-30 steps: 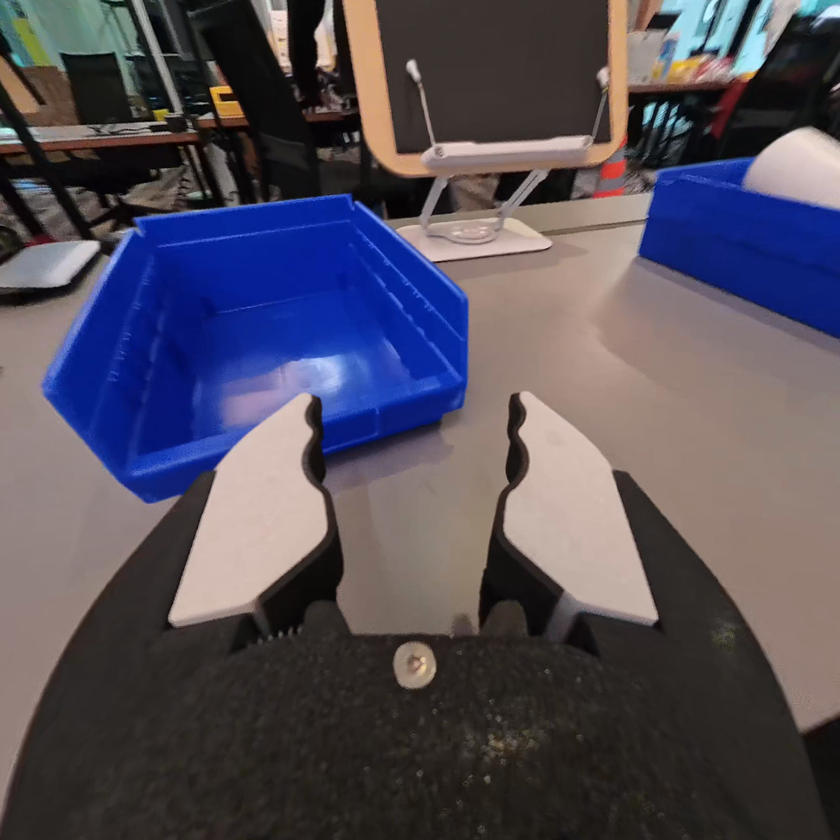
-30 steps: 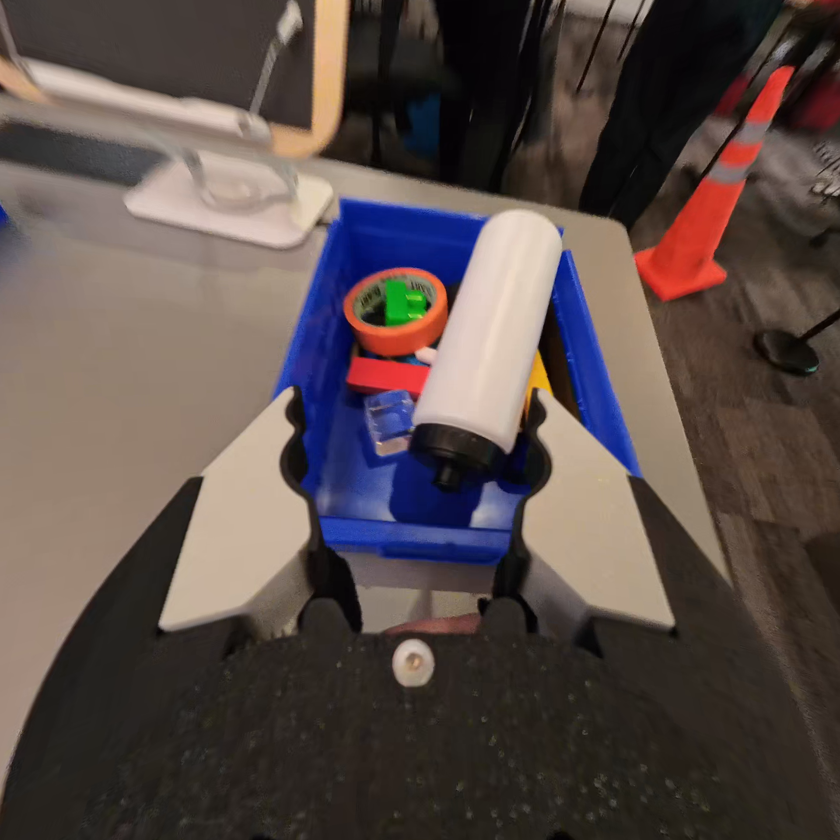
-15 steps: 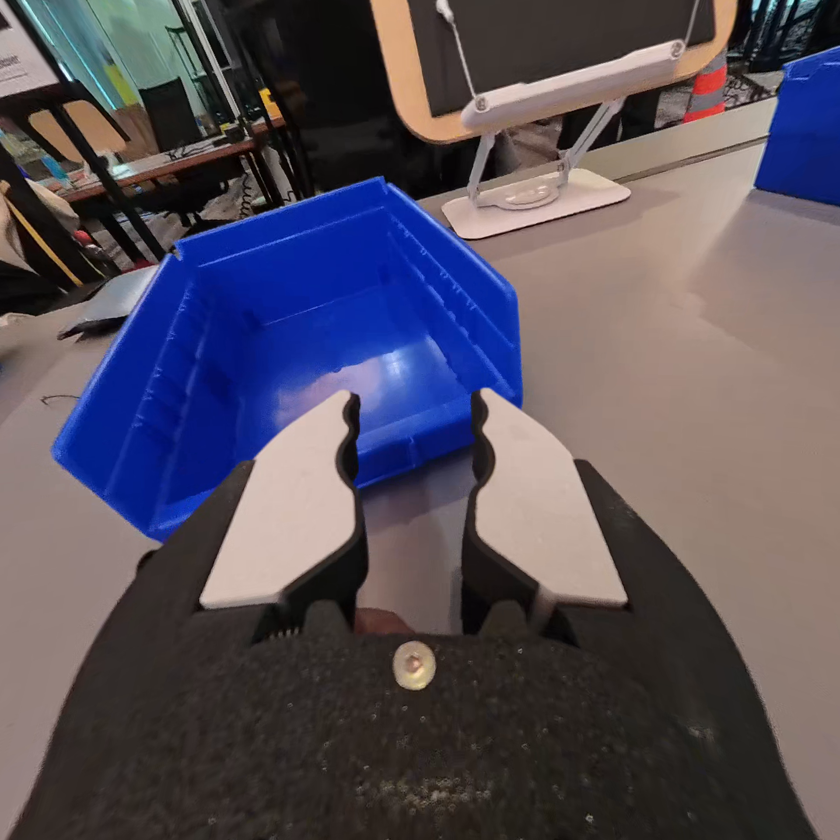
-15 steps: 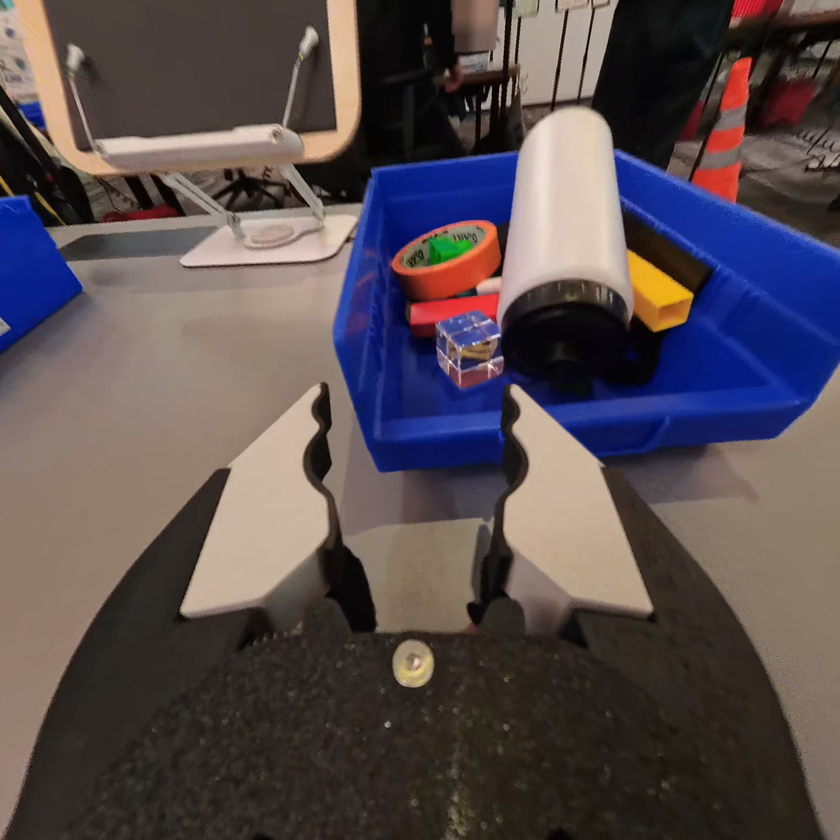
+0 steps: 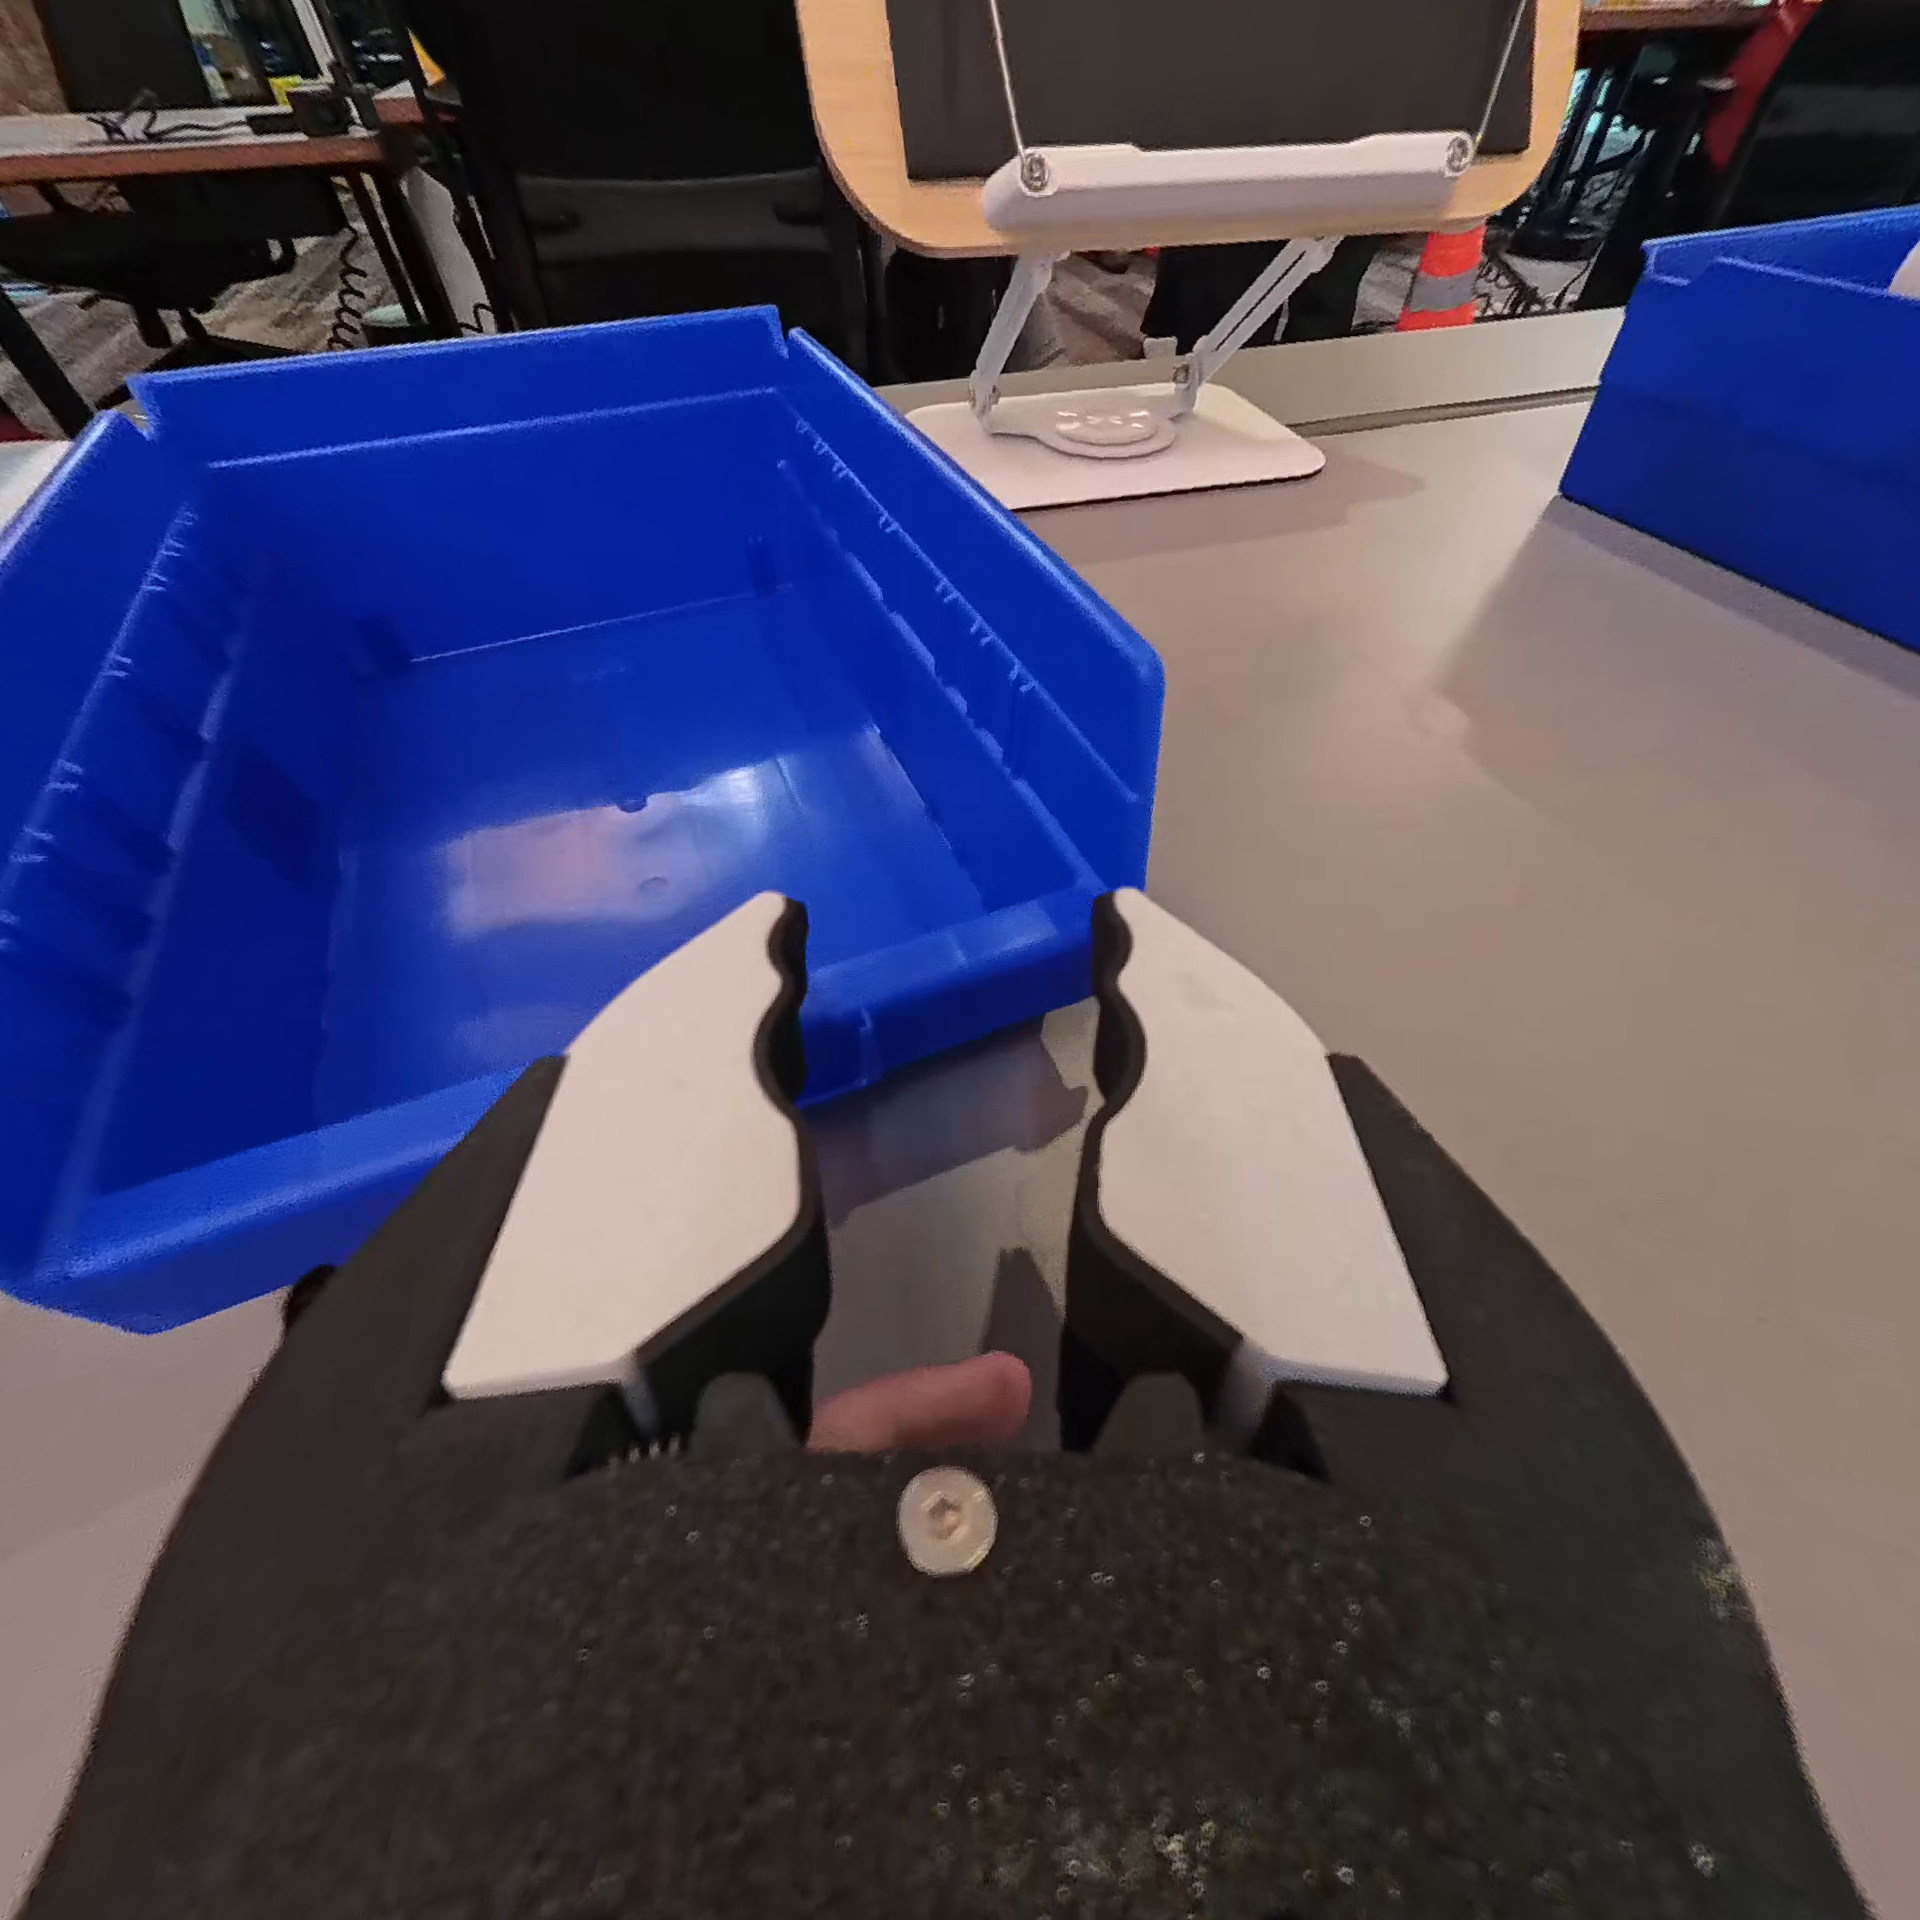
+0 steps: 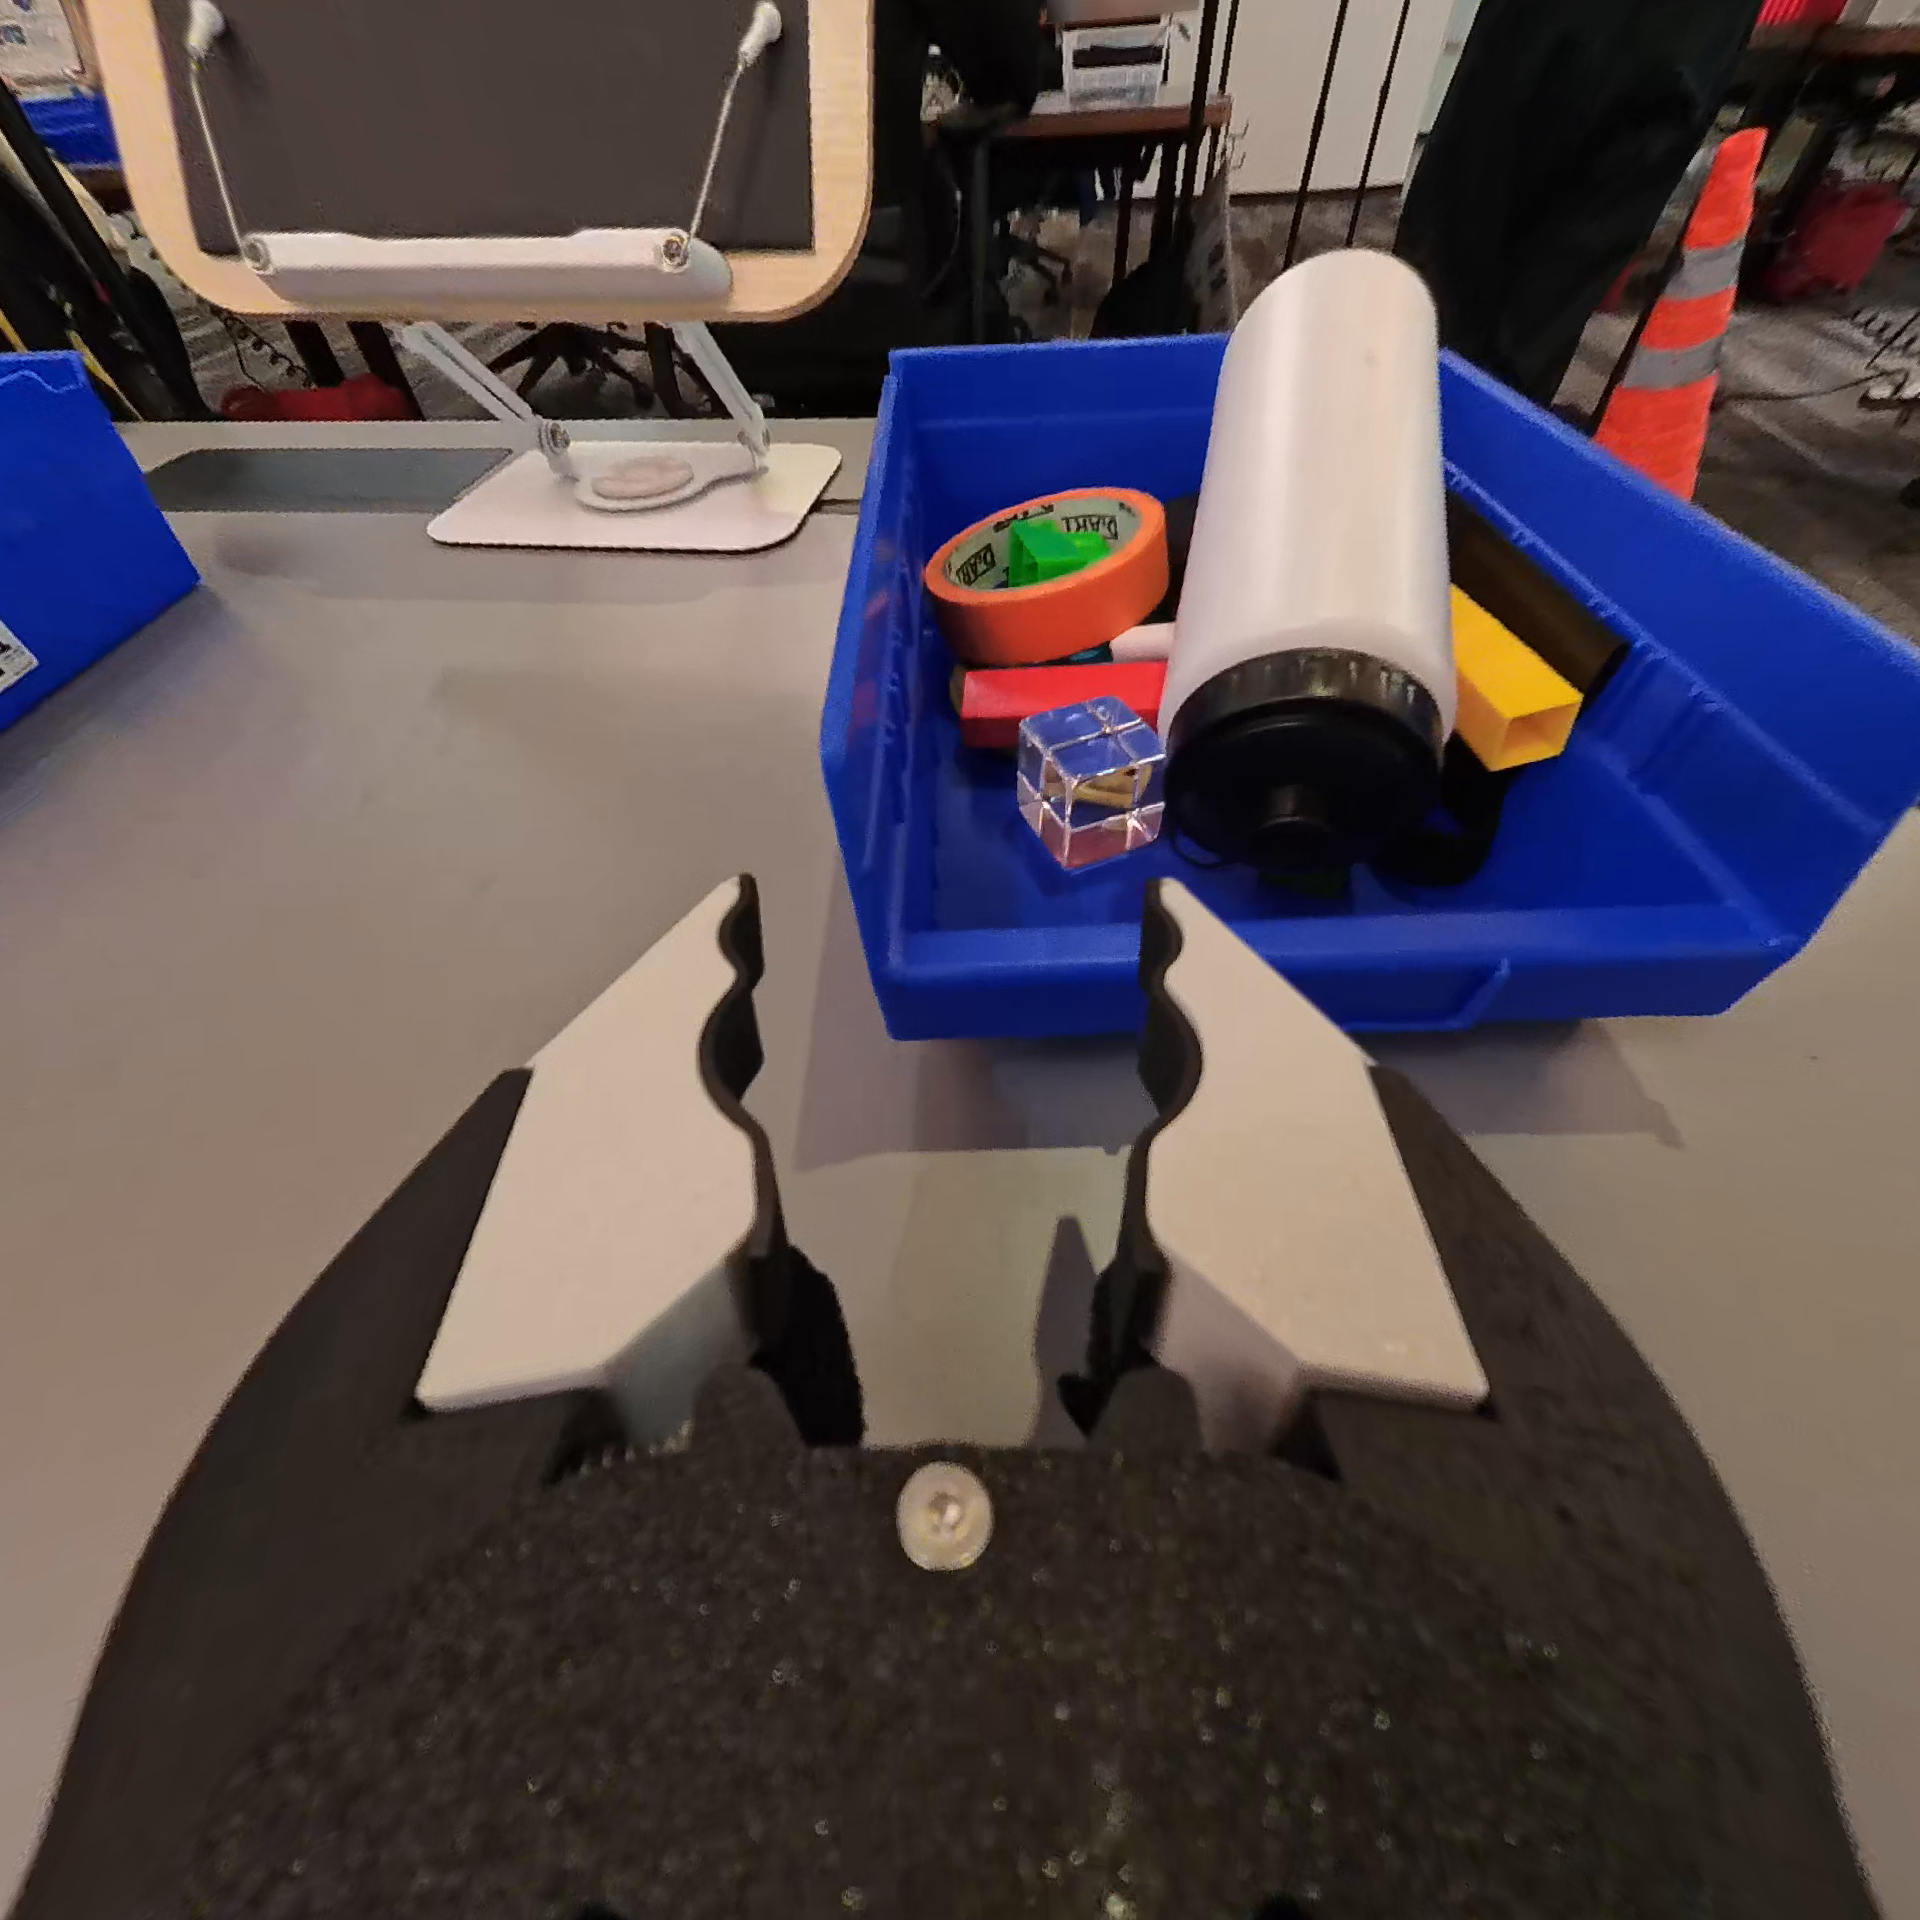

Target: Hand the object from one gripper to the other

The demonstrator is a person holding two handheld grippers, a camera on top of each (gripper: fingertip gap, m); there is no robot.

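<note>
In the right wrist view a blue bin [image 6: 1642,623] holds a white bottle with a black cap [image 6: 1325,499], an orange tape roll [image 6: 1049,577], a clear cube [image 6: 1091,779], a red block [image 6: 1049,691] and a yellow block [image 6: 1507,686]. My right gripper [image 6: 948,914] is open and empty, low over the grey table [image 6: 416,831], just in front of the bin's near left corner. In the left wrist view my left gripper [image 5: 948,935] is open and empty, at the near right corner of an empty blue bin [image 5: 156,935].
A tablet on a white stand [image 5: 1122,426] sits at the table's far edge, also in the right wrist view [image 6: 634,499]. The filled bin shows at the right of the left wrist view [image 5: 1766,447]. An orange cone [image 6: 1683,322] and chairs stand beyond the table. There is about 45 cm between the tips of the two grippers.
My right gripper has dropped from above the filled bin to low in front of it. My left gripper narrowed, then widened a little, and moved nearer the empty bin.
</note>
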